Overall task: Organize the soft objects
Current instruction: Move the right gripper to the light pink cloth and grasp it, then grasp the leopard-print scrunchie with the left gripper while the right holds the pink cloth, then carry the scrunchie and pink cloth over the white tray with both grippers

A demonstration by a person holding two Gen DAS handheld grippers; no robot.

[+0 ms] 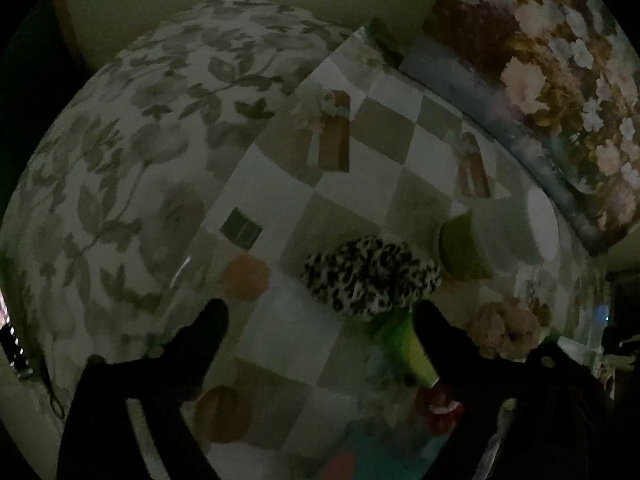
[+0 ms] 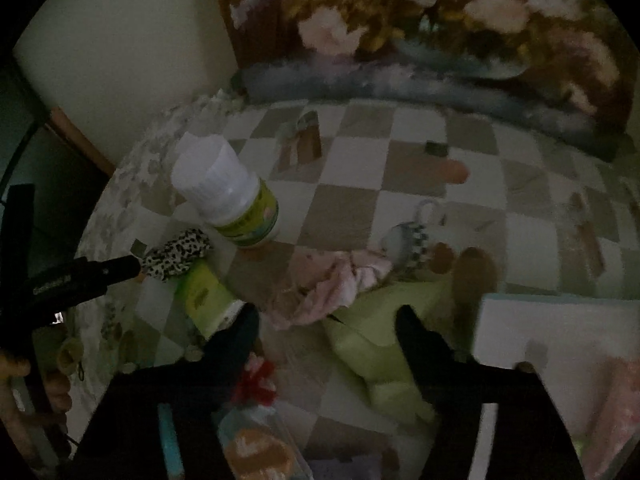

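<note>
We hold both grippers, left (image 1: 320,320) and right (image 2: 326,324), spread wide and empty. The scrunchie (image 1: 370,276) lies at 12 o'clock, touching the jar (image 1: 466,246) at 2. Checkered cloth (image 1: 280,184) lies bare at 11.

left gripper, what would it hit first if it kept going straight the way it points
Likely the black-and-white leopard-print fabric scrunchie, lying on the checkered bedsheet just ahead of the open left gripper; depth is unclear in this dim view.
</note>
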